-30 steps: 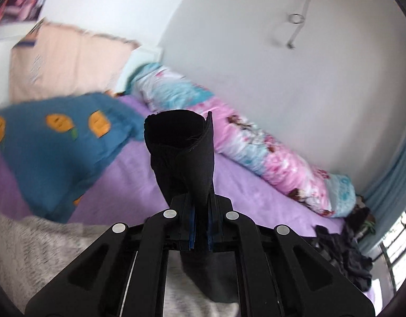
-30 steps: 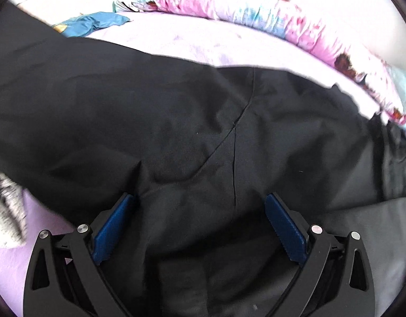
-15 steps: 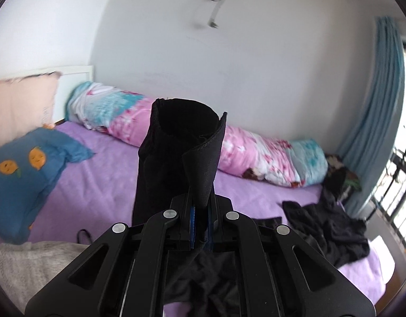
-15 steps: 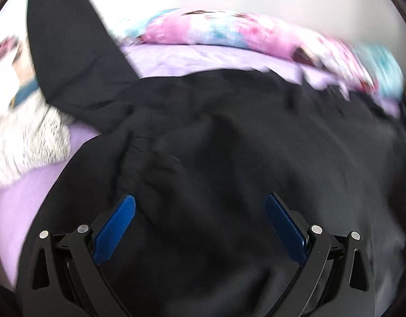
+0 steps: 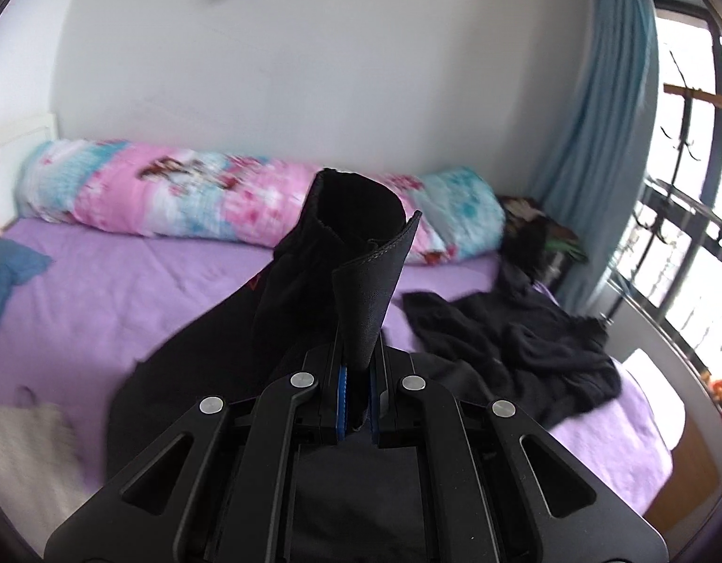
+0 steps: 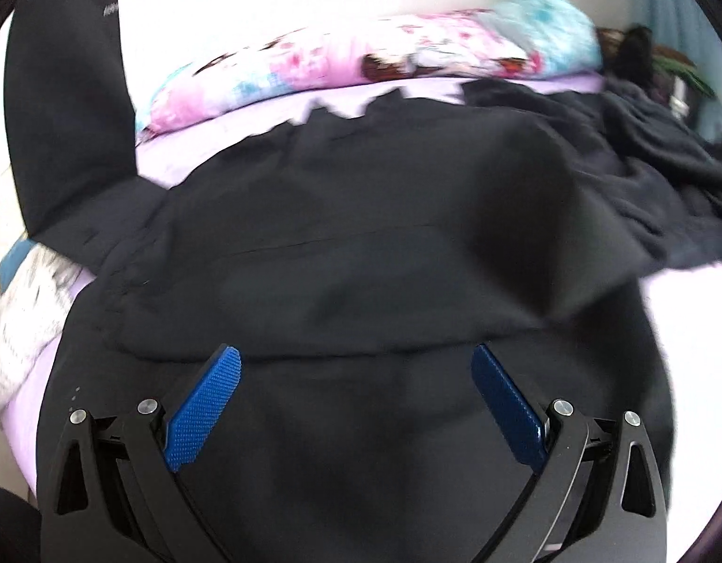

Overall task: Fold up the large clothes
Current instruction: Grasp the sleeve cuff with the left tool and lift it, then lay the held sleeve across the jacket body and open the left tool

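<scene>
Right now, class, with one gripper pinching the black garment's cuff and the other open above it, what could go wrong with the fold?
1. The left gripper pinches only the narrow sleeve cuff of the black garment; a pull might slip it free.
2. The right gripper is open over the cloth and holds nothing, so the body may bunch.
3. The dark clothes pile lies close by and could be dragged into the fold.
</scene>
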`<action>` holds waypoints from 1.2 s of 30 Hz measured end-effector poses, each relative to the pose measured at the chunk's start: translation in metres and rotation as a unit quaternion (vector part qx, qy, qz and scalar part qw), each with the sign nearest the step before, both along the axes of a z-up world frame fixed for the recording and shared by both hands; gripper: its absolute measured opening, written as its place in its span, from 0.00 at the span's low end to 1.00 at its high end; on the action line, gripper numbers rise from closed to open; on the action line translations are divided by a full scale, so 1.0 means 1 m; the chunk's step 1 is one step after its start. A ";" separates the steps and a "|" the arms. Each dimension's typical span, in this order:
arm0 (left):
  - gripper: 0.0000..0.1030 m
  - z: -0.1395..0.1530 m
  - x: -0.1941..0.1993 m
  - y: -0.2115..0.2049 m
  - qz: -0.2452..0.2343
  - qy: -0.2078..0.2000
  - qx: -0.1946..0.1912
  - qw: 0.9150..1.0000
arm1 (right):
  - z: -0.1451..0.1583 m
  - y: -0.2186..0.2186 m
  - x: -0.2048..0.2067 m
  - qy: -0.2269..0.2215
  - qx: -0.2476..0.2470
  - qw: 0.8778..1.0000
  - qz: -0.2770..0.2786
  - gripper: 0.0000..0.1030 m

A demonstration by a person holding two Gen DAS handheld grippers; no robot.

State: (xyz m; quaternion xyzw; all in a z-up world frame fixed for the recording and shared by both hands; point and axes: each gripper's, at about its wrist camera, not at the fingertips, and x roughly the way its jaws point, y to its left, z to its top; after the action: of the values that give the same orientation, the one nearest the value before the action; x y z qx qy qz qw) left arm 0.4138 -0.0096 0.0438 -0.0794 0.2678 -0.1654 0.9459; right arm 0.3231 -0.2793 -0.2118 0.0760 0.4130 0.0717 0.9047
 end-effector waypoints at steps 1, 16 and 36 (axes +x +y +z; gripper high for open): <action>0.05 -0.012 0.002 -0.021 -0.012 0.009 0.000 1.000 | -0.001 -0.014 -0.002 0.002 -0.003 1.000 -0.011 0.94; 0.06 -0.191 0.000 -0.218 -0.102 0.102 0.065 0.987 | -0.001 -0.133 -0.009 0.014 0.062 0.993 -0.096 0.94; 0.94 -0.281 -0.026 -0.254 -0.138 0.086 0.153 0.975 | 0.010 -0.151 0.001 -0.004 0.060 0.990 -0.129 0.94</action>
State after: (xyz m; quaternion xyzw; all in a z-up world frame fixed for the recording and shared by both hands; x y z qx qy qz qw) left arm 0.3878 -0.2632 -0.2376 0.0906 0.3783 -0.2441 0.8883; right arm 0.3240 -0.4300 -0.2017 0.1822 0.3908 -0.0210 0.9020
